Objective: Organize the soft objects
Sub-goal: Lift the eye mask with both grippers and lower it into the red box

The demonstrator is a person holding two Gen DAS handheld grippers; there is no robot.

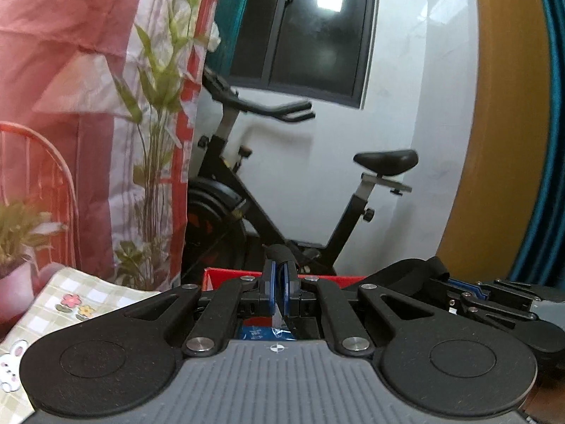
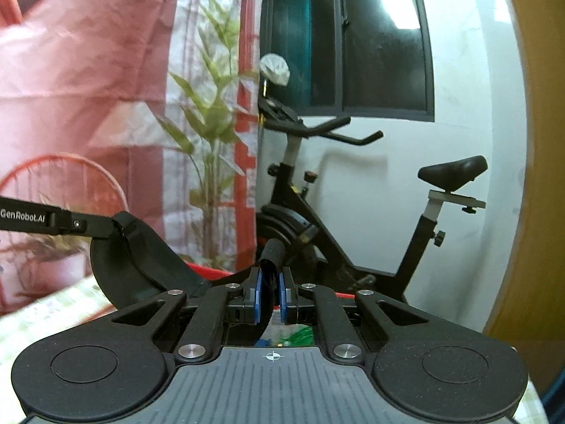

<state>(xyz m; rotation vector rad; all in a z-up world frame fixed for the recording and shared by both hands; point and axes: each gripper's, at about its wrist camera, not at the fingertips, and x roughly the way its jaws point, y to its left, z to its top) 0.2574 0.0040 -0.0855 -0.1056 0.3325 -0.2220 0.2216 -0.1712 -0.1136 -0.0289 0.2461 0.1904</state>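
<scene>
A black soft padded band (image 2: 134,258) hangs stretched between my two grippers above a red bin (image 2: 201,269). In the right wrist view my right gripper (image 2: 271,282) is shut on one rolled end of the band, which sticks up between the blue pads (image 2: 257,293). From the left, my left gripper (image 2: 114,225) pinches the other end. The left wrist view shows my left gripper (image 1: 281,275) shut on a black strap end, the band (image 1: 406,272) curving right to my right gripper (image 1: 450,281). The red bin (image 1: 229,275) lies just beyond the fingers.
A blue packet (image 1: 265,334) and green items (image 2: 298,335) show below the grippers. A checked, flower-print tablecloth (image 1: 70,304) lies at the lower left. Behind stand a black exercise bike (image 1: 247,190), a printed pink backdrop (image 1: 70,70) and a yellow panel (image 1: 494,141).
</scene>
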